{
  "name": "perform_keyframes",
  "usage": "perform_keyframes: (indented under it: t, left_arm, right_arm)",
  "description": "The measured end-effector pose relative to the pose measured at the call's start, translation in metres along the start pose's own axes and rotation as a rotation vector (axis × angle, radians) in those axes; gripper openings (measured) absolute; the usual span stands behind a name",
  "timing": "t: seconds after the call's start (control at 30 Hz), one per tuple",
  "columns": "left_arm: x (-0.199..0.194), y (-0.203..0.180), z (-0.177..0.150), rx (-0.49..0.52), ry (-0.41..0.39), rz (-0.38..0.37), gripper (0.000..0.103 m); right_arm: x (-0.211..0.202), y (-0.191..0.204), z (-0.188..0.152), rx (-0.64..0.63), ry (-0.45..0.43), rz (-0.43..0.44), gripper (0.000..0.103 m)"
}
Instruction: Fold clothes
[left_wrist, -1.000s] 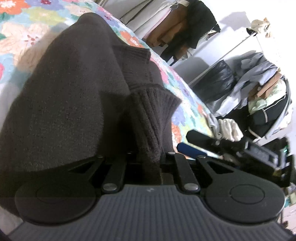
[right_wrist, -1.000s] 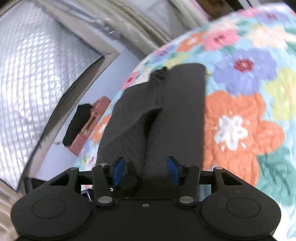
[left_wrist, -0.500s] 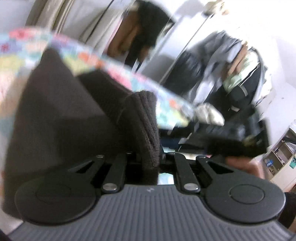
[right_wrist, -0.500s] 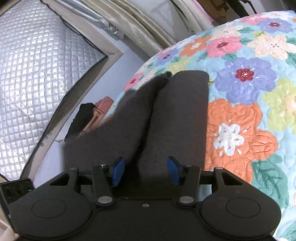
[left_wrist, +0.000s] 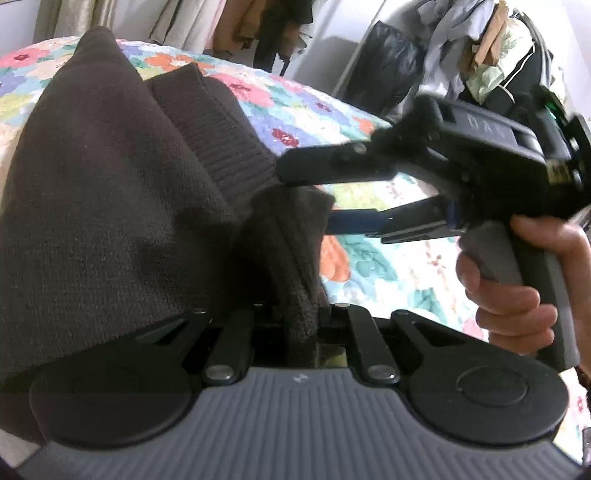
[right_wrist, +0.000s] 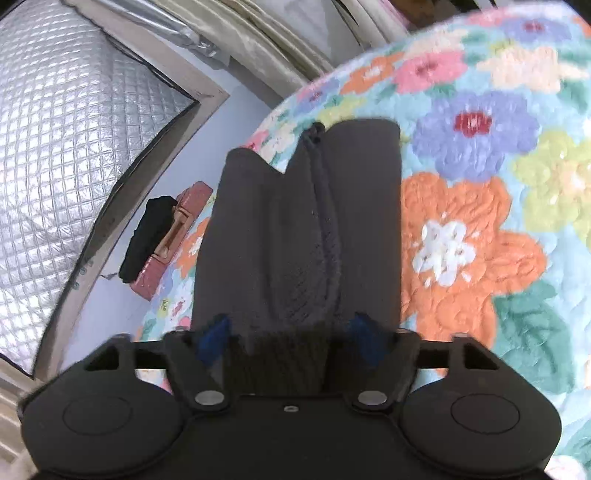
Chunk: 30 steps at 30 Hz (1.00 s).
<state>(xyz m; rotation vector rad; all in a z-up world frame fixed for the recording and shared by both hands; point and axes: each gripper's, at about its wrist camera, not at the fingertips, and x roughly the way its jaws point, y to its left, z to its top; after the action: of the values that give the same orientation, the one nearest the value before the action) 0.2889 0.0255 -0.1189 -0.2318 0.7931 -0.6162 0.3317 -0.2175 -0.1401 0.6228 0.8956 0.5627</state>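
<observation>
A bed (right_wrist: 517, 258) carries everything here, covered with a quilted floral bedspread (left_wrist: 369, 199) of orange, purple, pink and yellow flowers on pale blue. A dark brown knitted sweater (left_wrist: 110, 192) lies on the bedspread, its ribbed hem (left_wrist: 221, 147) showing in the left wrist view. In the right wrist view the sweater runs as a long folded band toward the bed's far edge
</observation>
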Motion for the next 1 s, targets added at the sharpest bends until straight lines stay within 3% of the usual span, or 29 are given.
perform_keyframes:
  t: [0.07, 0.13, 0.17, 0.2, 0.37, 0.47, 0.63, 0.67, 0.7, 0.73, 1.0]
  left_arm:
    - [0.005, -0.002, -0.005, -0.008, -0.005, 0.024, 0.01]
    - [0.004, -0.002, -0.008, -0.001, -0.003, 0.04, 0.011]
    - [-0.001, 0.0, -0.007, -0.009, -0.01, 0.044, 0.011]
    - [-0.008, 0.002, -0.006, -0.025, -0.025, 0.054, 0.011]
    - [-0.057, -0.001, -0.003, -0.045, -0.119, 0.078, 0.014]
    - [-0.074, 0.0, -0.004, -0.066, -0.124, 0.054, 0.014]
    - [-0.065, 0.0, -0.008, -0.043, -0.068, 0.059, 0.017]
    - [-0.067, -0.005, -0.007, -0.015, -0.067, 0.061, 0.022]
    - [-0.07, -0.01, -0.006, 0.012, -0.068, 0.061, 0.037]
    - [-0.075, -0.016, -0.006, 0.037, -0.076, 0.058, 0.044]
    - [-0.078, -0.025, -0.004, 0.057, -0.03, 0.115, 0.045]
  right_arm:
    - [0.01, -0.003, 0.006, 0.018, 0.032, -0.004, 0.084]
    - [0.02, 0.003, 0.01, -0.038, 0.05, -0.019, 0.064]
    - [0.022, 0.011, 0.011, -0.103, 0.044, -0.046, 0.033]
    - [0.024, 0.019, 0.01, -0.171, 0.033, -0.072, 0.012]
    - [0.0, 0.057, -0.002, -0.458, -0.094, -0.106, 0.008]
    - [-0.006, 0.057, -0.003, -0.48, -0.092, -0.144, 0.007]
    - [-0.003, 0.041, -0.006, -0.439, -0.098, -0.189, 0.007]
    - [-0.001, 0.04, -0.006, -0.434, -0.096, -0.199, 0.007]
    - [0.001, 0.038, -0.006, -0.432, -0.095, -0.206, 0.007]
    - [0.002, 0.038, -0.006, -0.435, -0.095, -0.207, 0.007]
    - [-0.004, 0.046, -0.005, -0.475, -0.118, -0.191, 0.007]
